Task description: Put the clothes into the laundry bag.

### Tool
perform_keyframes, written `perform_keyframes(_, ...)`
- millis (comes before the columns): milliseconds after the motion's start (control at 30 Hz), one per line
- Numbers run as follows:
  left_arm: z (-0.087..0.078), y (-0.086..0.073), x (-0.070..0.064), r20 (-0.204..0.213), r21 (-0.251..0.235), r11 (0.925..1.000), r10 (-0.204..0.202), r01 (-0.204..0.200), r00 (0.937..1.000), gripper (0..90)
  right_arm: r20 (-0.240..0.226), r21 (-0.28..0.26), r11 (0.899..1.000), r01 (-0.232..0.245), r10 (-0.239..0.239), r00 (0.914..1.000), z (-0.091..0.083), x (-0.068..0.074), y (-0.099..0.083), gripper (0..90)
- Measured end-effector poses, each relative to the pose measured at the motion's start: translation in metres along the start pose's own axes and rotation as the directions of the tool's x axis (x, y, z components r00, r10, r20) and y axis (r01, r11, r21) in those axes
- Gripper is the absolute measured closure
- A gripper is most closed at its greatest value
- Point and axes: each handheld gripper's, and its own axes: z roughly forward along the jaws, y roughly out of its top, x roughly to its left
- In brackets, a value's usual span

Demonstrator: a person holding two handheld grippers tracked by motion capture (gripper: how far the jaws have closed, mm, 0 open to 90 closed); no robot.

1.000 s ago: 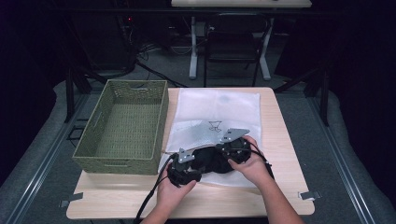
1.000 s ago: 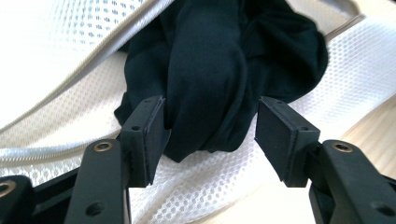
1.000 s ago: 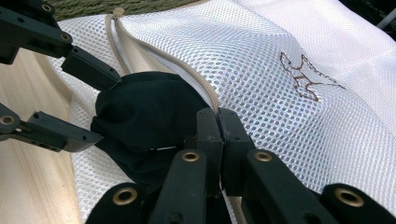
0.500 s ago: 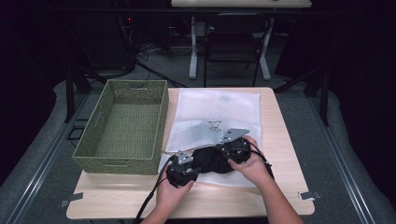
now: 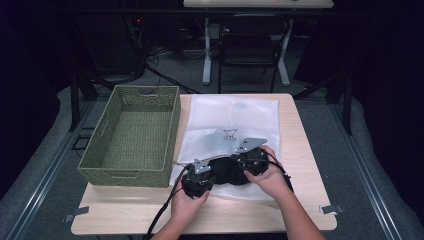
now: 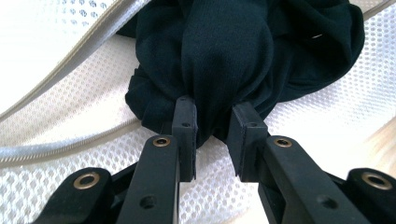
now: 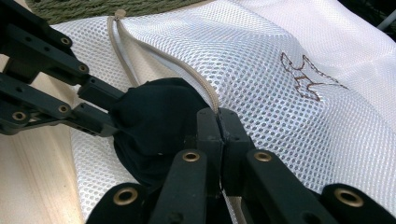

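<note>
left tool (image 6: 212,135) — grips black cloth (image 6: 233,56) | right tool (image 7: 218,122) — pinches mesh bag (image 7: 289,93) edge

**Bright tabletop, black room, glare on the mesh**

The high view was soft and low in detail, edges smeared throughout. Light fell from above onto the pale wooden table (image 5: 300,150), while the room behind sank almost to black. The white mesh laundry bag (image 5: 235,120) glowed brightest there, nearly washed out. In the left gripper view, the mesh blew out to pure white at the upper left, and the black knitted cloth (image 6: 233,60) stayed dark but kept its weave, sharp near the jaws. In the right gripper view, the nearest black linkages went soft, out of focus, and the mesh holes read crisp at mid-distance with mild glare top right.
</note>
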Motion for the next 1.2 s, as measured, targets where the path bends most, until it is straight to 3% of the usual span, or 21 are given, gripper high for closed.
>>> perform_keyframes(333, 0.009, 0.011, 0.001, -0.005, -0.004, 0.9999, -0.015, 0.015, 0.9999, 74.1, -0.002, -0.001, 1.000, 0.001, -0.001, 1.0000, 0.000, 0.000, 0.000, 89.0)
perform_keyframes(633, 0.018, 0.021, 0.004, -0.036, -0.015, 0.9998, -0.011, 0.010, 0.9993, 74.0, -0.004, 0.001, 1.000, 0.002, -0.002, 1.0000, 0.000, 0.000, 0.000, 89.0)
perform_keyframes(767, 0.020, 0.022, 0.008, -0.036, -0.027, 0.9991, -0.033, 0.032, 0.9988, 73.1, -0.002, -0.002, 1.000, 0.002, -0.002, 1.0000, -0.001, 0.000, 0.000, 89.0)
perform_keyframes(1033, 0.008, 0.020, 0.006, -0.024, -0.043, 0.9985, -0.036, 0.035, 0.9991, 63.8, 0.002, -0.008, 1.000, -0.002, 0.003, 1.0000, -0.001, -0.001, 0.000, 89.0)
perform_keyframes(1200, -0.004, 0.018, 0.000, 0.012, -0.057, 0.9978, -0.032, 0.033, 0.9994, 61.3, 0.004, -0.012, 1.000, -0.009, 0.009, 1.0000, -0.002, -0.002, 0.000, 89.0)
